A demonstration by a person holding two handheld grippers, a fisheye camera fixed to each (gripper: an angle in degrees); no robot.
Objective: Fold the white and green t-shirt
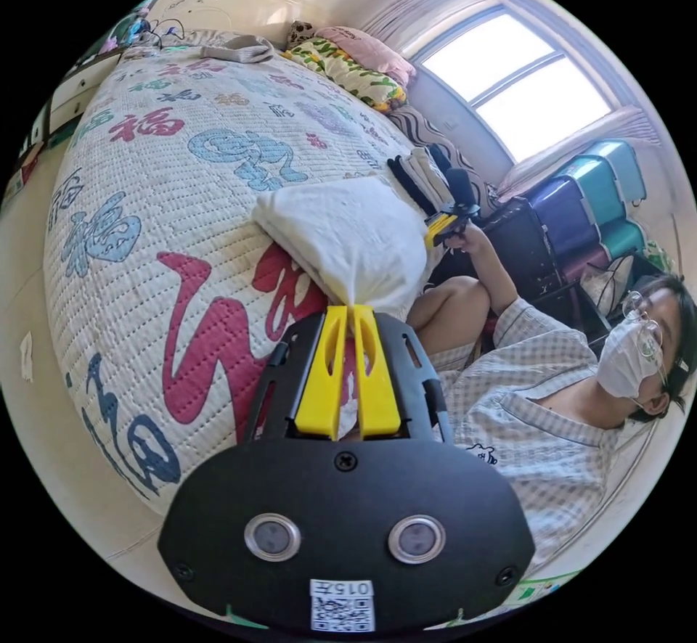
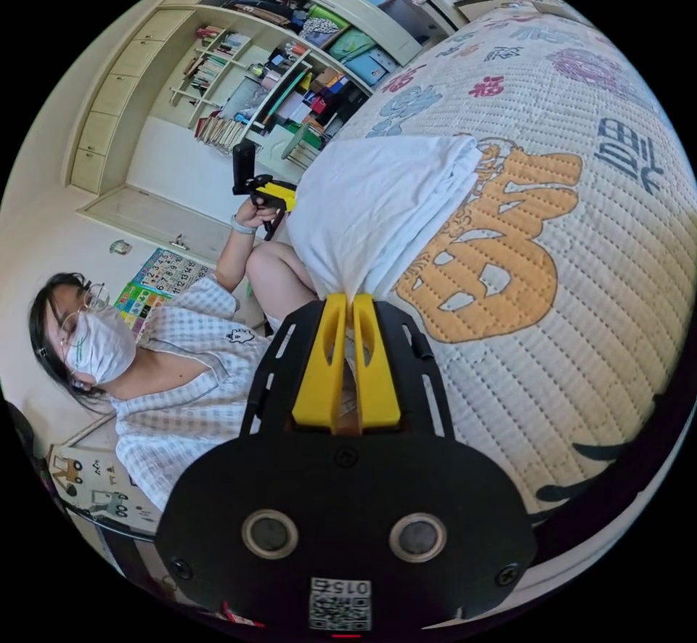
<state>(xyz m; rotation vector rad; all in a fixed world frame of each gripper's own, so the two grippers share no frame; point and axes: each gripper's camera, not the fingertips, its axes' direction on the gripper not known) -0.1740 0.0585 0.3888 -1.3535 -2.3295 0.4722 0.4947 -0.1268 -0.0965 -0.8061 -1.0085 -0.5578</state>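
Already the t-shirt [image 1: 348,236] is a compact white bundle, several layers thick, lying on the quilted bed [image 1: 145,186] close to the edge where the person sits; no green shows on it from either camera. The left gripper [image 1: 350,313] has both yellow jaws pinched on one end of the bundle, and the right gripper [image 2: 347,302] is clamped the same way on the opposite end, so the cloth spans between the two. In the left gripper view the right gripper appears beyond the far end of the bundle, held in the person's hand [image 1: 465,236], and the reverse holds in the right gripper view. The step in hand looks like the last fold or the setting-down of the finished stack. To do it well, both ends should travel level and together, so the stacked layers seen along the bundle's side in the right gripper view do not slide apart. Keeping mild tension between the two ends should stop the middle from sagging, and the jaws should part only once the bundle lies flat on the bed.
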